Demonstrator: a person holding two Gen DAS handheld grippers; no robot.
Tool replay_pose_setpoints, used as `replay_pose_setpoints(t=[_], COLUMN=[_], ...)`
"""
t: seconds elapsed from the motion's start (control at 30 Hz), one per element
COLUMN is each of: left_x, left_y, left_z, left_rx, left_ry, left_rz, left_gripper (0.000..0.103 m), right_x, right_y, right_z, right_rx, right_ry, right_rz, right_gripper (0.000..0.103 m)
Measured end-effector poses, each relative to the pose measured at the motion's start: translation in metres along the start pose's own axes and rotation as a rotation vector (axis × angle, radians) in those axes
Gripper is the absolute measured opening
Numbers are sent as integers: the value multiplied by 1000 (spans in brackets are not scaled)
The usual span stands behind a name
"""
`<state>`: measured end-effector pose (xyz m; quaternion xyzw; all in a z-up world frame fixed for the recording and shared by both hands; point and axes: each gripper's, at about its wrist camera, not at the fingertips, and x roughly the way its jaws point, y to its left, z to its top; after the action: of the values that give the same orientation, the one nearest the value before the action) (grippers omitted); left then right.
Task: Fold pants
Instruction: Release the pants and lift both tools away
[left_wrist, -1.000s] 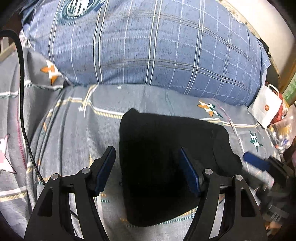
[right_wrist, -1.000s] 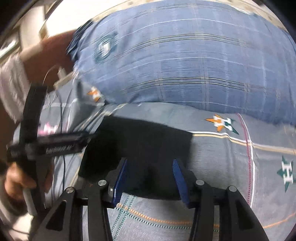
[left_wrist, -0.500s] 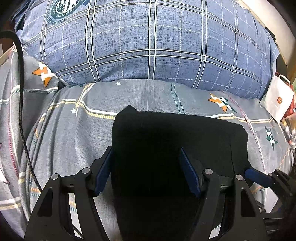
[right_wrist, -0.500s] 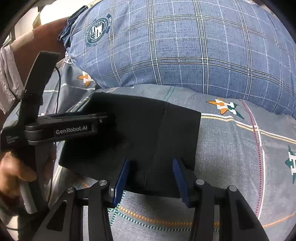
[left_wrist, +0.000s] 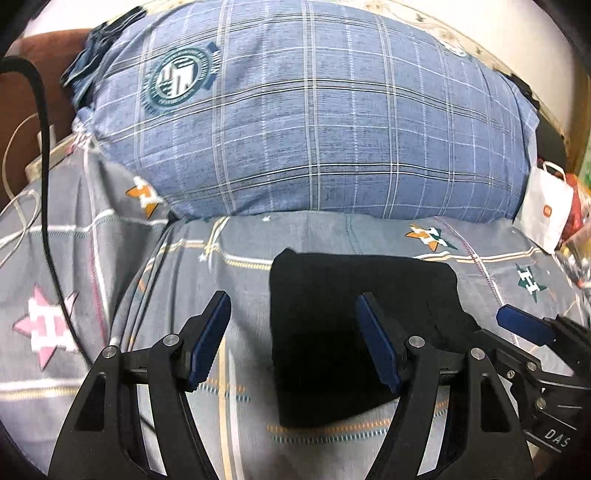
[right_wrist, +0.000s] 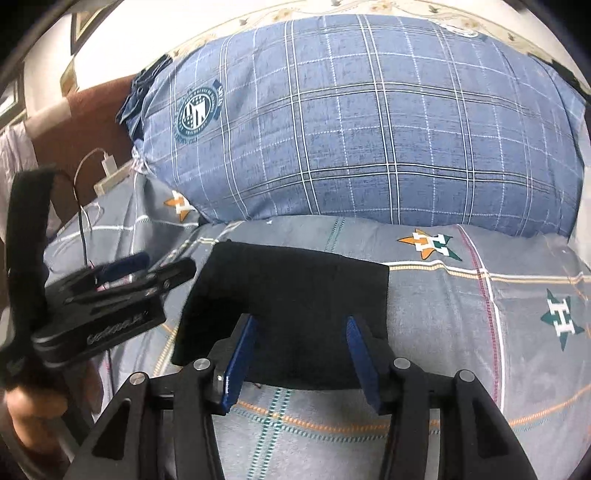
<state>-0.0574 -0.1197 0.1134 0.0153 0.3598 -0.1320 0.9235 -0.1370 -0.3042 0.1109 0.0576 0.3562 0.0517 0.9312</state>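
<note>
We see both claws tilted down over folded black pants (left_wrist: 354, 332): left gripper (left_wrist: 291, 338) wide, empty; right gripper (right_wrist: 301, 356) opening, empty.

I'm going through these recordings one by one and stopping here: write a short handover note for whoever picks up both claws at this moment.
Left claw: open, holding nothing, above the sheet at the left edge of the pants.
Right claw: jaws opening, empty, above the near edge of the pants.
Black pants: folded into a compact rectangle, lying flat on the grey patterned sheet in front of the blue plaid pillow.
Done: the fold looks finished and both claws are off the cloth.
Left: probably only a check that the edges are tidy.
</note>
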Motion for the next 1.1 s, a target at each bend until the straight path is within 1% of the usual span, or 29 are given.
replay_pose_setpoints(t=[0.07, 0.2, 0.27, 0.47, 0.6, 0.8, 1.1], left_x=[-7, -20, -25, -35, -36, -38, -45], left_y=[2, -1, -1, 8, 4, 0, -3], left_z=[-3, -10, -13, -19, -23, -30, -33], left_rx=[6, 57, 71, 39, 70, 76, 75], left_ry=[-9, -30, -33, -40, -24, 3, -10], left_rz=[14, 61, 70, 63, 89, 84, 94], left_gripper=[71, 71, 71, 71, 71, 71, 71], right_x=[-2, -5, -5, -9, -11, -11, -7], right_y=[4, 11, 14, 18, 16, 10, 9], right_z=[-2, -7, -8, -13, -17, -19, -22], right_rx=[14, 36, 37, 31, 42, 56, 62], right_ry=[2, 0, 6, 9, 22, 24, 39], right_rz=[-2, 10, 9, -3, -9, 6, 16], right_gripper=[53, 54, 55, 56, 56, 57, 57])
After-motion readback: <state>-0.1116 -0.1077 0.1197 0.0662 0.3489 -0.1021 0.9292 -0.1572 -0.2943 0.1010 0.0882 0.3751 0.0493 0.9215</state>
